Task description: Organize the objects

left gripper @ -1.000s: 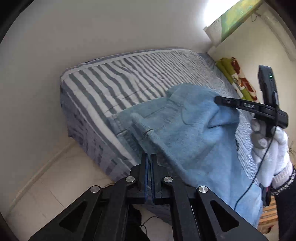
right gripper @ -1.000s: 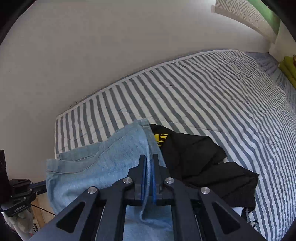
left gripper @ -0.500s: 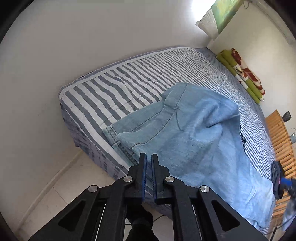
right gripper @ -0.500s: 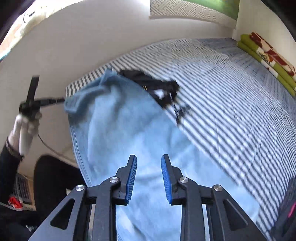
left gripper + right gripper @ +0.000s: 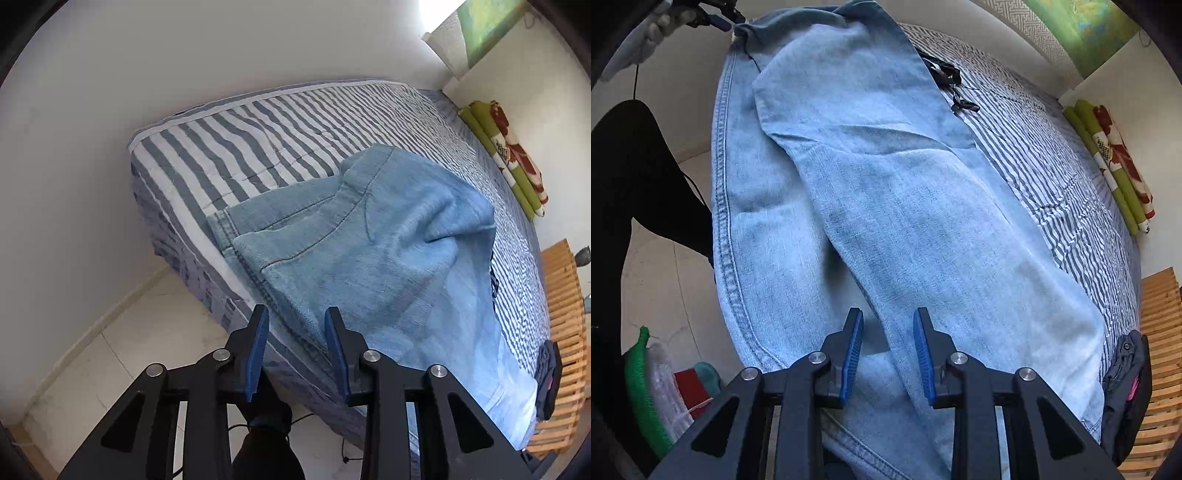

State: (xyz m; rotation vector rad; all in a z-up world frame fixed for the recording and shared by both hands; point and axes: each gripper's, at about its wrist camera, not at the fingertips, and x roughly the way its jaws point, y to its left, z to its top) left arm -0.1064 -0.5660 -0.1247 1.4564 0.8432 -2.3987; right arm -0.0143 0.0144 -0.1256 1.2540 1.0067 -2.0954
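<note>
A pair of light blue jeans point(image 5: 380, 258) lies spread along the near edge of a bed with a blue-and-white striped cover point(image 5: 258, 140). My left gripper point(image 5: 295, 343) is open and empty, just above the waistband end at the bed's edge. In the right wrist view the jeans point(image 5: 886, 192) fill the middle, legs running toward me. My right gripper point(image 5: 886, 347) is open and empty, low over the leg end. A black garment point(image 5: 945, 74) peeks out from under the far side of the jeans. The left gripper shows at the top left of the right wrist view point(image 5: 716, 16).
Green and red rolled bedding point(image 5: 509, 158) lies along the far wall. A wooden slatted frame point(image 5: 565, 332) stands at the right, with a dark bag point(image 5: 1126, 387) against it. A green net bag and red items point(image 5: 665, 384) sit on the tiled floor point(image 5: 92, 354).
Both grippers let go of the jeans and opened. The jeans dropped flat onto the bed. The right gripper swung from the waist end to the leg end.
</note>
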